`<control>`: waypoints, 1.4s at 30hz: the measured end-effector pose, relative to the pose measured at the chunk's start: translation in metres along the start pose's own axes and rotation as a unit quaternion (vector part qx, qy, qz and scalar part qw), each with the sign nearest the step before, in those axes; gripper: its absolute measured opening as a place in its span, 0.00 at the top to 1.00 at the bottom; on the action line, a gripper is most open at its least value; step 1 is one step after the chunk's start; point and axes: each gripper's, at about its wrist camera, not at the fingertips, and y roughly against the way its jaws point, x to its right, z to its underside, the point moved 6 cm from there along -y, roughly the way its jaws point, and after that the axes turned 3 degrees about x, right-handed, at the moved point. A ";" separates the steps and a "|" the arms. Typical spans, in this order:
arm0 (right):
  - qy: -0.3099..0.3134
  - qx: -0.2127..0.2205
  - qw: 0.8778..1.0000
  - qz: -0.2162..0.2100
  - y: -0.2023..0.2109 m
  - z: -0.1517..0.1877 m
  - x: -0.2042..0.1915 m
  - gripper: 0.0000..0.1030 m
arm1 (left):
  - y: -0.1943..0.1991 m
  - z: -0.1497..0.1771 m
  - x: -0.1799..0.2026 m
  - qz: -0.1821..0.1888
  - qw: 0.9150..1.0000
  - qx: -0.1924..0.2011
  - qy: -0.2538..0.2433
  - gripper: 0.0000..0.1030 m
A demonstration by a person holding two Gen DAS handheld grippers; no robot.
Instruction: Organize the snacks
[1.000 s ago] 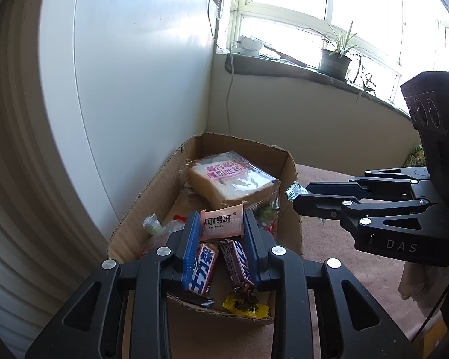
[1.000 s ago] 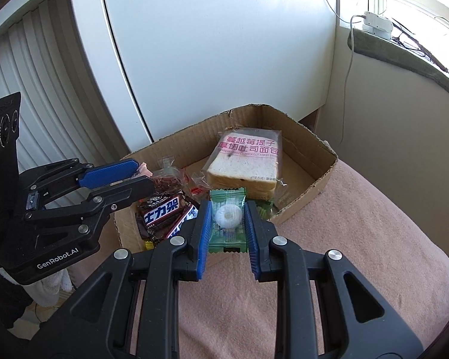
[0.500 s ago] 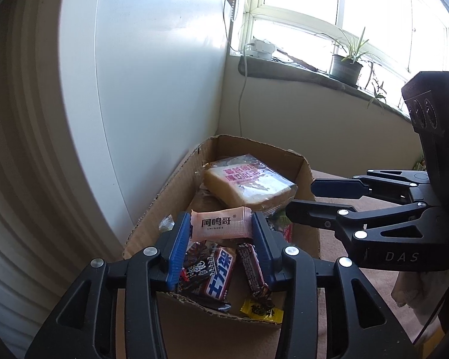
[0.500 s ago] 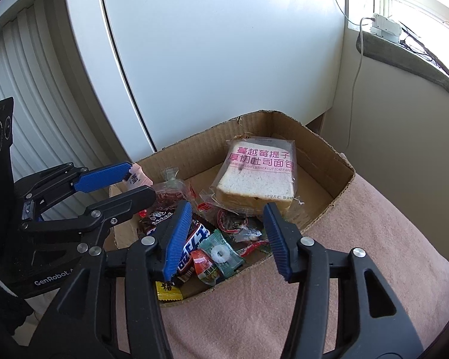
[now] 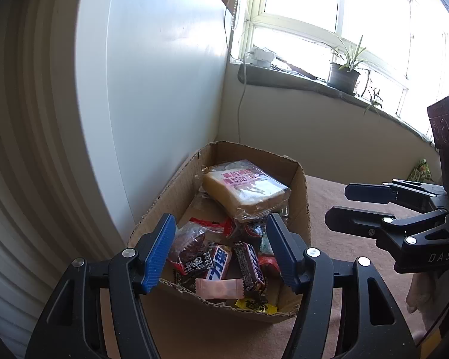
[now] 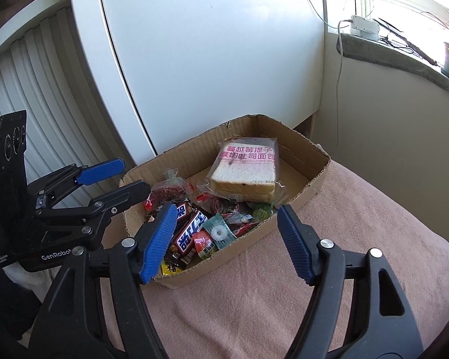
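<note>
A cardboard box (image 5: 300, 200) (image 6: 248, 257) on a pink blanket holds several snacks. A bagged toast slice (image 5: 244, 190) (image 6: 247, 169) lies at its far end. Snickers bars (image 5: 250, 266) (image 6: 188, 233), a green candy packet (image 6: 220, 233) and a pink packet (image 5: 218, 288) lie at the near end. My left gripper (image 5: 221, 252) is open and empty above the near end of the box; it also shows in the right wrist view (image 6: 116, 176). My right gripper (image 6: 227, 242) is open and empty over the box's near side; it also shows in the left wrist view (image 5: 350, 203).
A white cabinet door (image 6: 209, 59) stands right behind the box, with slatted panels (image 6: 30, 89) to its left. A windowsill with a potted plant (image 5: 344, 71) and a hanging cable (image 6: 339, 83) runs along the back. The pink blanket (image 6: 344, 239) stretches right of the box.
My right gripper opened and dropped the green candy packet into the box. Then my left gripper opened and dropped the pink packet at the near end. Both pulled back a little.
</note>
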 end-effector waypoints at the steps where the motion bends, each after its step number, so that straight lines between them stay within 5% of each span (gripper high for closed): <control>1: -0.002 0.001 1.000 0.001 0.003 0.001 0.001 0.29 | 0.001 0.000 0.001 -0.001 1.000 0.001 -0.001 0.39; 12: -0.003 0.021 1.000 0.015 0.032 0.017 -0.001 0.21 | 0.021 0.007 0.008 -0.014 1.000 0.006 0.003 0.33; 20: -0.006 0.037 0.999 0.037 0.047 0.025 0.001 0.04 | 0.035 0.012 0.014 -0.028 0.999 0.012 0.007 0.25; 42: -0.017 0.045 0.997 0.056 0.063 0.035 0.014 0.03 | 0.048 0.014 0.016 -0.051 0.998 0.020 0.005 0.23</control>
